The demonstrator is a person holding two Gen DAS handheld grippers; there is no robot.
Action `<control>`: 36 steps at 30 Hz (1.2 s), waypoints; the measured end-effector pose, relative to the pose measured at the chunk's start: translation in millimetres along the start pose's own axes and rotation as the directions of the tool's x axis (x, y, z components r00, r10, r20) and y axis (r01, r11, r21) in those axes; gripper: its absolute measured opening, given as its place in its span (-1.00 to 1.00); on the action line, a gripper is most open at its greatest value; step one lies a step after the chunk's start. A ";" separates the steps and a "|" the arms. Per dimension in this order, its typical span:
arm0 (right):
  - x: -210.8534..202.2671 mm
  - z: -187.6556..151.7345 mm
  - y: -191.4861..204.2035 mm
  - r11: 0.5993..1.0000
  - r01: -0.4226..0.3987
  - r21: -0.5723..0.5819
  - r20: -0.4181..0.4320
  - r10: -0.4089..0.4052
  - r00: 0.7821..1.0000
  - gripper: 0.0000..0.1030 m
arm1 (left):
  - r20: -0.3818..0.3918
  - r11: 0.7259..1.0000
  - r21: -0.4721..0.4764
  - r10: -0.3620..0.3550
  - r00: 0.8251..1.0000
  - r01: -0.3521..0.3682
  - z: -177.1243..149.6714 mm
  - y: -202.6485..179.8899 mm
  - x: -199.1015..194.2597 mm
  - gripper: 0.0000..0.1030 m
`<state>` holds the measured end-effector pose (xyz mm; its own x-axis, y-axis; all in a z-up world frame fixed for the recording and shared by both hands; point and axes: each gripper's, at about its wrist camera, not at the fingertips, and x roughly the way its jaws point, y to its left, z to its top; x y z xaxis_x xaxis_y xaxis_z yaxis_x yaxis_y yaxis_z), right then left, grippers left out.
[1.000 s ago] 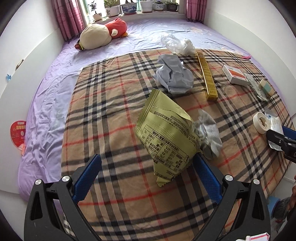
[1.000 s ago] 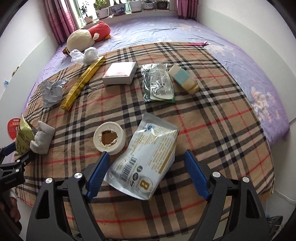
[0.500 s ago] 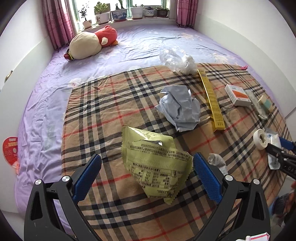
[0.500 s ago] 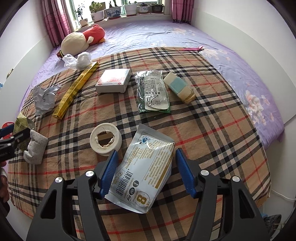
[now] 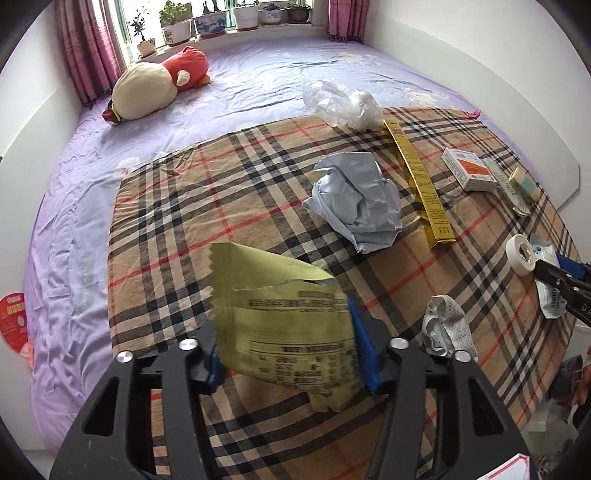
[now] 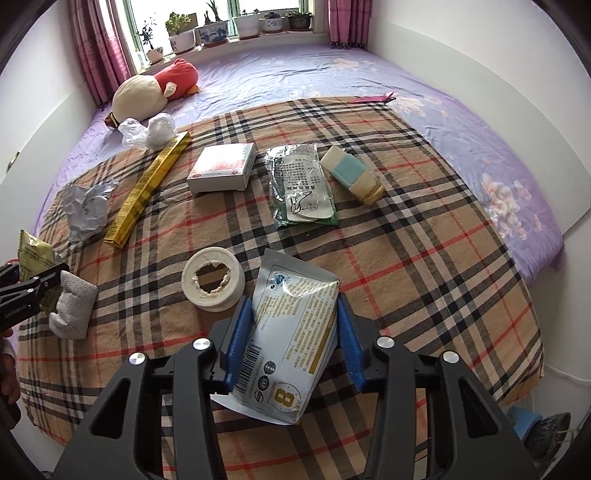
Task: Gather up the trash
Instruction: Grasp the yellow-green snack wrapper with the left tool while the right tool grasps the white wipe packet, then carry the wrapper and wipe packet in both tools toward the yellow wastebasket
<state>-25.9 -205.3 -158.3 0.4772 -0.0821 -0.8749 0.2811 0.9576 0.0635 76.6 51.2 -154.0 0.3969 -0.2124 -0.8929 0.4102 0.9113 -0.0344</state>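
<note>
My left gripper (image 5: pixel 286 343) is shut on a yellow-green snack wrapper (image 5: pixel 280 317) and holds it above the plaid blanket (image 5: pixel 207 206). My right gripper (image 6: pixel 291 328) is shut on a white foil pouch (image 6: pixel 291 332) with a gold "8" and holds it just above the blanket (image 6: pixel 424 240). Loose trash lies around: crumpled blue-grey paper (image 5: pixel 358 199), a crumpled white wad (image 5: pixel 447 328), a clear plastic bag (image 5: pixel 340 103), a green-edged packet (image 6: pixel 301 188). In the right wrist view, the left gripper with its wrapper (image 6: pixel 35 258) shows at the left edge.
A tape roll (image 6: pixel 214 278), a long gold box (image 6: pixel 147 184), a white and red box (image 6: pixel 223 168) and a sponge block (image 6: pixel 351 175) lie on the blanket. A plush toy (image 5: pixel 159 88) rests on the purple bed. Plants line the windowsill (image 6: pixel 221 26).
Both grippers have closed, the left on the yellow-green wrapper, the right on the foil pouch. The left gripper has drawn back and lifted the wrapper off the blanket.
</note>
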 end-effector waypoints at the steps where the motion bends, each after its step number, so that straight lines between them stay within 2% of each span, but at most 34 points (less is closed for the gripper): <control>1: -0.5 -0.3 0.4 1.000 -0.008 0.001 -0.003 0.008 1.000 -0.15 | -0.004 1.000 -0.005 -0.014 1.000 0.014 -0.3 3.2 -0.7 -0.04; 5: -5.0 -1.8 2.2 1.000 -0.024 0.018 -0.008 0.024 1.000 -0.22 | -0.014 0.997 -0.026 -0.067 0.998 0.067 2.6 11.0 -2.5 -0.08; 6: -6.4 -1.3 2.5 0.999 -0.025 0.023 -0.007 0.025 1.000 -0.32 | -0.015 0.997 -0.028 -0.074 0.997 0.074 3.7 12.4 -4.1 -0.08; 9: -11.8 1.7 1.0 0.999 -0.027 0.047 0.002 0.027 1.000 -0.44 | -0.009 0.995 -0.031 -0.094 0.996 0.094 7.7 14.3 -9.3 -0.08; 14: -14.4 5.3 -5.4 0.992 -0.073 0.101 0.006 0.073 0.997 -0.53 | -0.013 0.994 -0.010 -0.106 0.994 0.105 14.9 13.2 -11.4 -0.08; 19: -27.3 11.9 -2.0 0.987 -0.115 0.116 0.031 0.112 0.993 -0.78 | -0.013 0.993 0.012 -0.119 0.993 0.120 16.5 9.5 -12.8 -0.08; 26: -30.6 15.6 7.7 0.985 -0.142 0.099 0.030 0.140 0.990 -0.82 | -0.015 0.991 0.018 -0.136 0.991 0.136 19.4 7.6 -14.0 -0.08; 29: -28.0 14.2 16.4 0.985 -0.162 0.062 0.024 0.160 0.987 -0.65 | -0.020 0.990 0.014 -0.141 0.990 0.141 19.3 8.6 -13.0 -0.08; 31: -24.2 9.7 20.9 0.991 -0.131 0.034 0.009 0.130 0.991 -0.03 | -0.024 0.990 0.014 -0.141 0.990 0.142 18.6 9.2 -12.1 -0.08; 32: -21.1 6.7 21.1 0.993 -0.110 0.029 0.002 0.110 0.994 0.10 | -0.026 0.990 0.013 -0.143 0.989 0.143 18.2 9.5 -11.6 -0.08; 33: -17.5 3.7 20.5 0.995 -0.095 0.031 -0.009 0.096 0.995 0.18 | -0.028 0.990 0.012 -0.142 0.989 0.142 17.8 9.7 -10.8 -0.08; 36: -7.0 -6.7 17.6 0.996 -0.076 0.046 -0.049 0.078 0.996 0.19 | -0.037 0.990 0.008 -0.140 0.989 0.140 15.7 10.8 -8.3 -0.08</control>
<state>-29.8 -186.0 -154.3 0.4560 0.0067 -0.8899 0.2823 0.9472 0.1518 90.6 57.2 -139.9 0.3051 -0.3248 -0.8952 0.4687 0.8695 -0.1558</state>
